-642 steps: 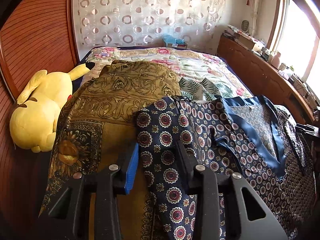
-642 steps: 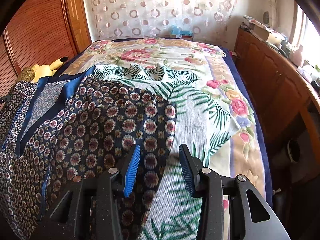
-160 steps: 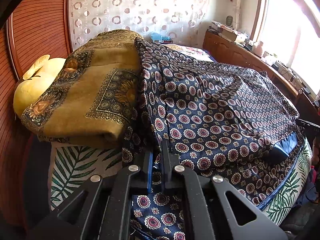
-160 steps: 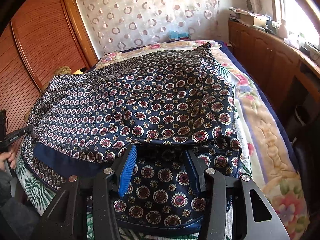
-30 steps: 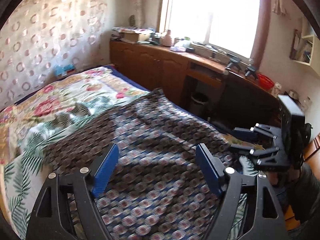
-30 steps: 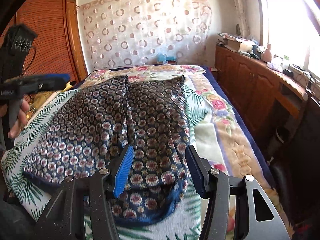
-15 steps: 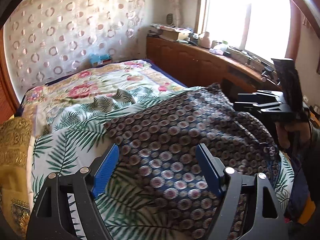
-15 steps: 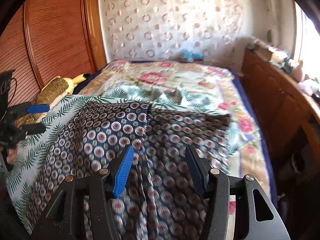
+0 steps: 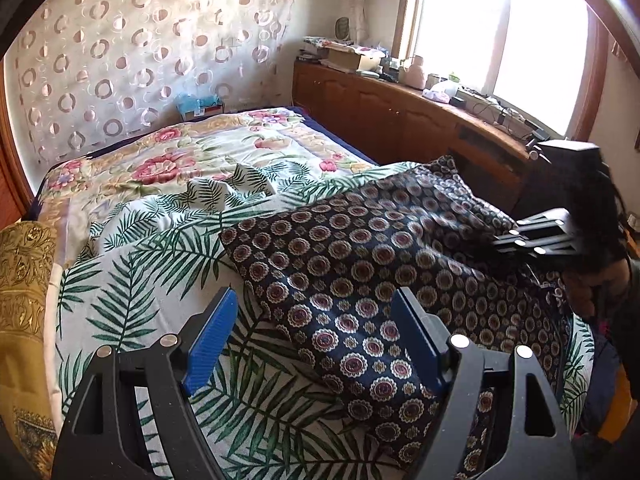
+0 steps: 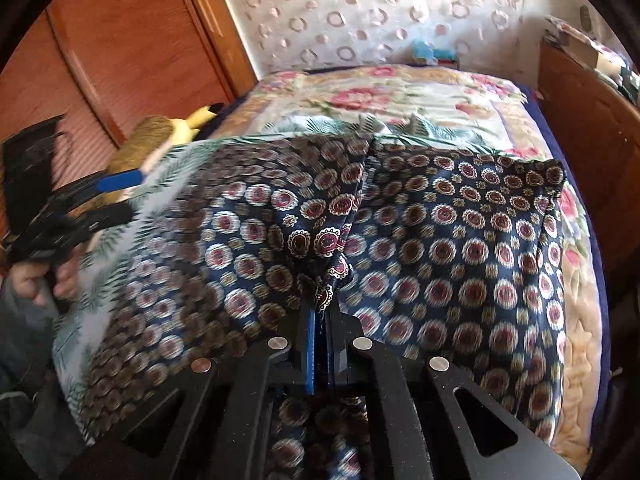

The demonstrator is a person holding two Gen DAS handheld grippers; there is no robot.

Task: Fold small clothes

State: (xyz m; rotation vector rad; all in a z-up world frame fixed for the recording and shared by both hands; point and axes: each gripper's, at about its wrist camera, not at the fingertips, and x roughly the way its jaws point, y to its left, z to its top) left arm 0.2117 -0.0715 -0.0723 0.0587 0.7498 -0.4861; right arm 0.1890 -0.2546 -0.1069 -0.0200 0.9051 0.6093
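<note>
Your right gripper point(image 10: 320, 312) has just been closing, and its jaws now pinch a bunched ridge of the navy medallion garment point(image 10: 460, 240) right at the centre of the cloth. The fabric rises to a peak at the pads and falls away on both sides. That hold makes sense for folding: a grip on the middle line lets both halves drape evenly when you lift.

Your left gripper point(image 9: 312, 336) stands wide apart with nothing between the blue pads. It hangs over the garment's near corner point(image 9: 352, 344), which lies flat on the palm-leaf sheet point(image 9: 132, 280). From that view the garment spreads from the centre toward 3 o'clock, where the right gripper shows blurred at the cloth's far side. The free hand looks placed to take the loose edge, so the two grips can carry one half over the other.

The bed point(image 9: 192, 148) carries everything. Its floral quilt stretches toward 12 o'clock, a folded gold cloth point(image 9: 24, 280) sits at 9 o'clock in the left view, and a yellow plush toy point(image 10: 192, 124) peeks out at 10 o'clock in the right view.
</note>
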